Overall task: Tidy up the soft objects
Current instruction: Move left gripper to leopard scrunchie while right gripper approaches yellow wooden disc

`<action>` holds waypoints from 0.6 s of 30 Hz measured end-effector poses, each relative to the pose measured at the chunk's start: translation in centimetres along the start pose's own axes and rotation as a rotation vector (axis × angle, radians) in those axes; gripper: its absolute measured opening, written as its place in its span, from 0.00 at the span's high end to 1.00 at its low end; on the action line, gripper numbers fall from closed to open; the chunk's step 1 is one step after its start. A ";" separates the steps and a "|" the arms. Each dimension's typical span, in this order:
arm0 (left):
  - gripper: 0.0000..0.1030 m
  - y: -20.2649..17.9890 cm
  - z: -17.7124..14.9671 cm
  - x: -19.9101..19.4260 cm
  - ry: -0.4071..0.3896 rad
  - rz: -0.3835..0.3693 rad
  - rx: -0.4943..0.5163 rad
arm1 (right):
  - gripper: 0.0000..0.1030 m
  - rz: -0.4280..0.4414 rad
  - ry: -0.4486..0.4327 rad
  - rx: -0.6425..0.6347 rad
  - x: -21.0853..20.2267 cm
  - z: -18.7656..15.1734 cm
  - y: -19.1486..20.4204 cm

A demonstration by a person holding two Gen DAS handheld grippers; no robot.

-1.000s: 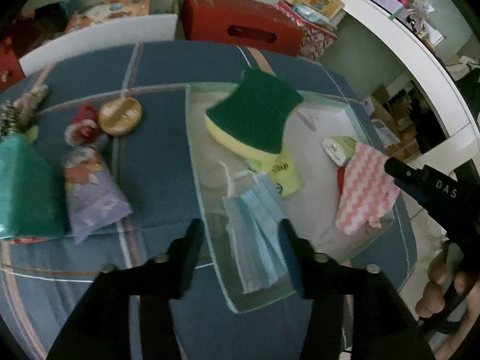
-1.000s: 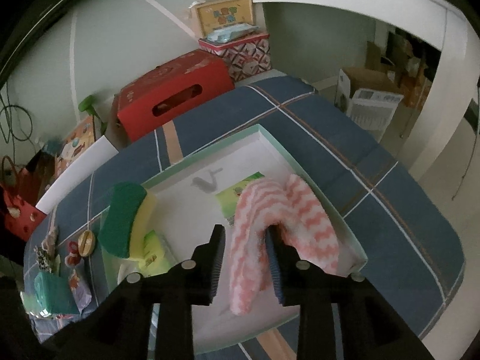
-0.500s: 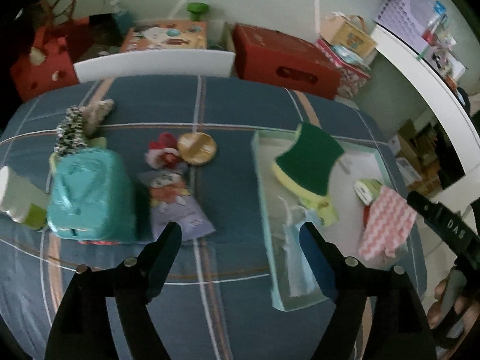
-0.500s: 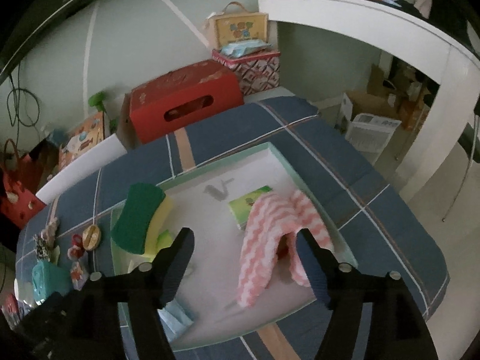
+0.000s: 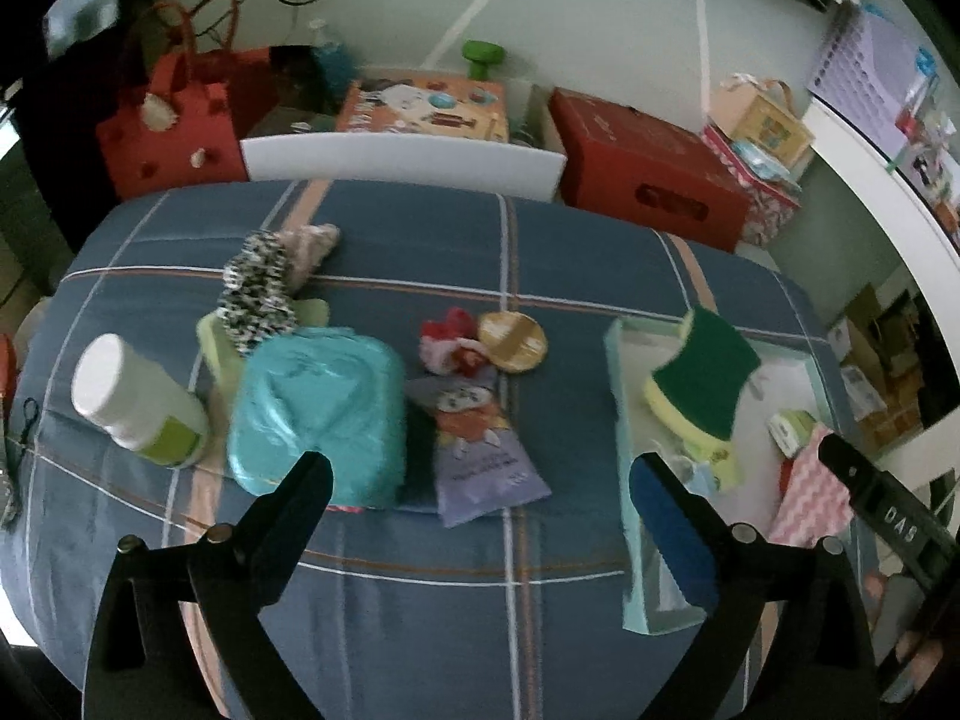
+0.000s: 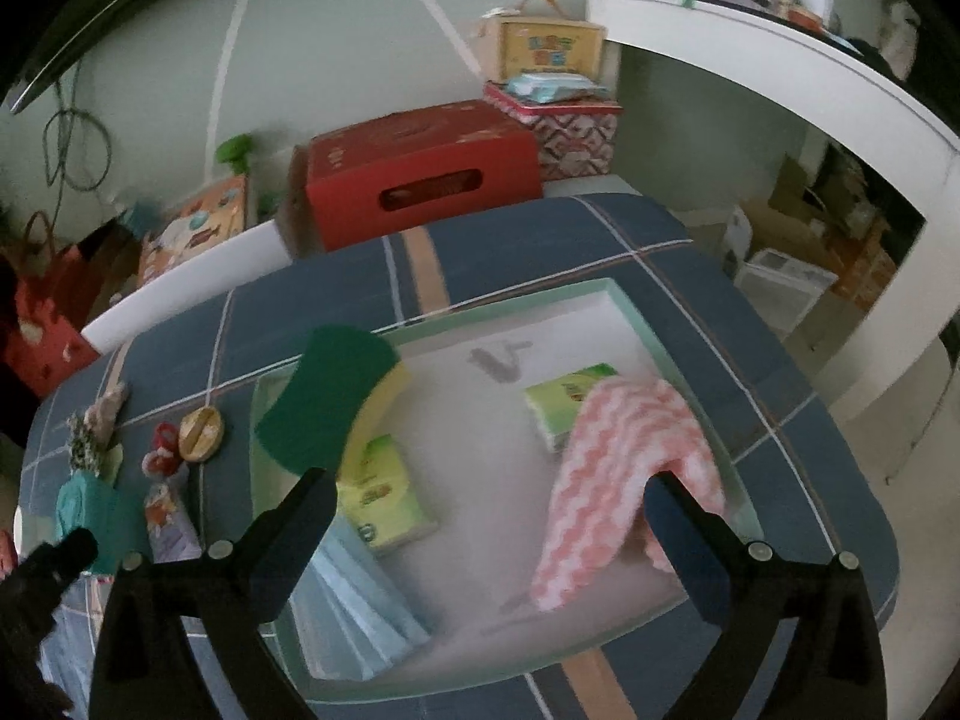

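Observation:
A white tray with a pale green rim (image 6: 630, 300) holds a green and yellow sponge (image 6: 327, 402), a pink zigzag cloth (image 6: 624, 468), a blue face mask (image 6: 360, 594) and two green tissue packs (image 6: 384, 492). My right gripper (image 6: 489, 486) hangs above the tray, its jaws opening wide with nothing gripped. My left gripper (image 5: 480, 474) hovers over the blue checked tablecloth left of the tray (image 5: 618, 396), jaws opening, empty. Ahead of it lie a teal pouch (image 5: 318, 408), a purple packet (image 5: 480, 444), a red and white soft toy (image 5: 447, 345) and a black-and-white scrunchie (image 5: 258, 294).
A white bottle with a green label (image 5: 138, 402) and a round wooden disc (image 5: 513, 333) also sit on the cloth. Beyond the table stand a red box (image 5: 648, 180), a white board (image 5: 408, 162) and a red bag (image 5: 168, 126). A white desk (image 6: 840, 84) curves along the right.
Both sets of jaws spread wide, the left away from the face mask and the right off the pink cloth. Both grippers drew back, and the left swung left over the tablecloth.

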State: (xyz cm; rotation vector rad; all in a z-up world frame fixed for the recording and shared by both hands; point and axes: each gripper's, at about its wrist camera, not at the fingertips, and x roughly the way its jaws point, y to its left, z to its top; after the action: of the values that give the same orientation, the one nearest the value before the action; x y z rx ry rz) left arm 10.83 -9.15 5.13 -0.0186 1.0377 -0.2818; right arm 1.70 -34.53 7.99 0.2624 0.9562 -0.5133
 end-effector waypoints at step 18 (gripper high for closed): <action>0.04 9.6 1.4 -1.5 -0.023 0.145 -0.142 | 0.00 0.156 0.037 -0.222 -0.1 -2.4 11.0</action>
State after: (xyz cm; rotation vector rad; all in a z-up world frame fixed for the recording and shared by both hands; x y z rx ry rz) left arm 13.44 0.29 5.73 -0.0740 1.0292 -0.0756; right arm 5.70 -24.08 6.64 0.1452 1.0105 -0.2579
